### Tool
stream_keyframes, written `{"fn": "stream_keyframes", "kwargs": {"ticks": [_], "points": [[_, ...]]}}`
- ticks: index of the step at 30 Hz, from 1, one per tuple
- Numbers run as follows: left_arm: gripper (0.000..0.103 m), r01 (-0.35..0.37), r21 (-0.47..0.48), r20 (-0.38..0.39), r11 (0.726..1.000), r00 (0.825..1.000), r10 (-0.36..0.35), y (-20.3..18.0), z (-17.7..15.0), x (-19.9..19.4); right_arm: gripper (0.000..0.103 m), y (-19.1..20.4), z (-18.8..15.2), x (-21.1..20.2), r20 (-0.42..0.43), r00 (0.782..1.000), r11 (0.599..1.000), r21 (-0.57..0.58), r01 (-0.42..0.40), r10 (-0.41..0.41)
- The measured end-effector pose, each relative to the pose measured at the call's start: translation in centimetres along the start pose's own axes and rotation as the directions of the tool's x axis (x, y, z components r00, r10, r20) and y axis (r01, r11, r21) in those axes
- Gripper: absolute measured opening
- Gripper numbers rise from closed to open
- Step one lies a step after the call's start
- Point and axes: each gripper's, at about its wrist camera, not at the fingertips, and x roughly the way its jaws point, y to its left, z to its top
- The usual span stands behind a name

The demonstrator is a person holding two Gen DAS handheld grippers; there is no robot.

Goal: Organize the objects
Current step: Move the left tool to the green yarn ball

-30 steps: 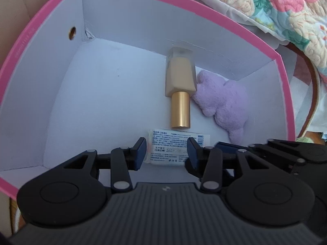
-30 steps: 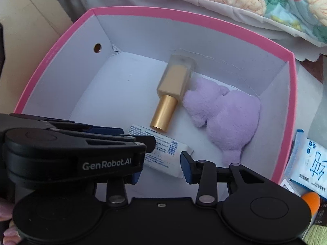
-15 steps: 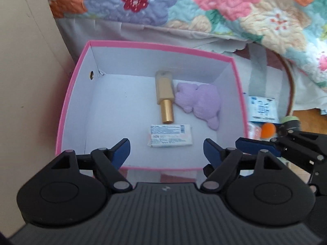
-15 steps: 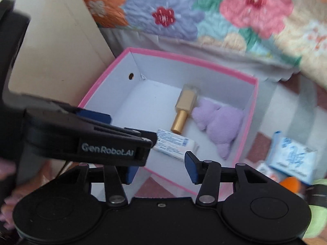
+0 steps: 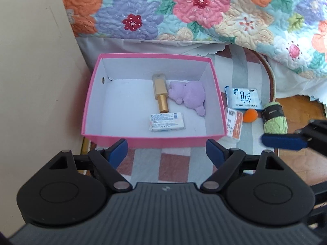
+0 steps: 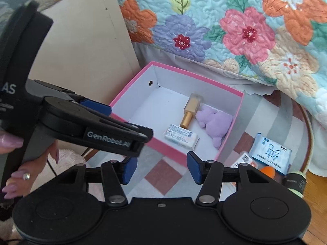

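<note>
A pink box (image 5: 151, 139) (image 6: 169, 149) with a white inside stands on a checked cloth. In it lie a gold bottle (image 5: 160, 95) (image 6: 190, 112), a purple plush toy (image 5: 189, 95) (image 6: 216, 122) and a white packet (image 5: 166, 121) (image 6: 180, 135). My left gripper (image 5: 166, 153) hangs high above the box's near wall, jaws opening, nothing between them. My right gripper (image 6: 161, 168) is also raised above the near corner, jaws opening and empty. The left gripper's body (image 6: 98, 126) crosses the right wrist view, held by a hand.
Right of the box lie a blue-white tissue pack (image 5: 243, 98) (image 6: 269, 151), an orange-white card pack (image 5: 234, 123), an orange ball (image 5: 251, 116) and a green yarn skein (image 5: 274, 118). A flowered quilt (image 5: 194, 10) hangs behind. A beige panel (image 5: 34, 81) stands on the left.
Both grippers rose from inside the box to well above it and opened wider. The white packet, earlier between their fingers, now lies free on the box floor.
</note>
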Motion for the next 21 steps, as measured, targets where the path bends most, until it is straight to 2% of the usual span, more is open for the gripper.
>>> {"fn": "stream_keyframes", "kwargs": {"ticks": [9,12,14,18,21], "points": [[0.087,0.028,0.06,-0.009,0.998,1.0,-0.028,-2.4,-4.0,-2.7,0.068,-0.3,-3.4,-4.7,-0.005,1.0,0.999,-0.027,0.021,-0.021],[0.087,0.139,0.012,-0.052,0.99,0.989,-0.138,-3.0,-4.8,-2.6,0.071,-1.3,-4.8,-5.7,-0.015,0.999,0.999,-0.016,0.031,-0.031],[0.087,0.181,-0.007,-0.097,0.983,0.979,-0.181,-3.8,-5.2,-2.2,0.077,-2.0,-5.8,-6.3,-0.016,1.0,1.0,-0.026,0.017,-0.017],[0.087,0.155,0.049,-0.11,0.987,0.983,-0.149,-6.3,-5.6,-1.7,0.083,-3.8,-7.8,-7.3,-0.021,0.999,0.999,-0.019,0.026,-0.027],[0.087,0.172,0.054,-0.114,0.984,0.98,-0.165,-7.9,-5.4,-1.0,0.085,-5.6,-9.0,-7.6,-0.026,0.998,0.998,-0.008,0.058,-0.058]]}}
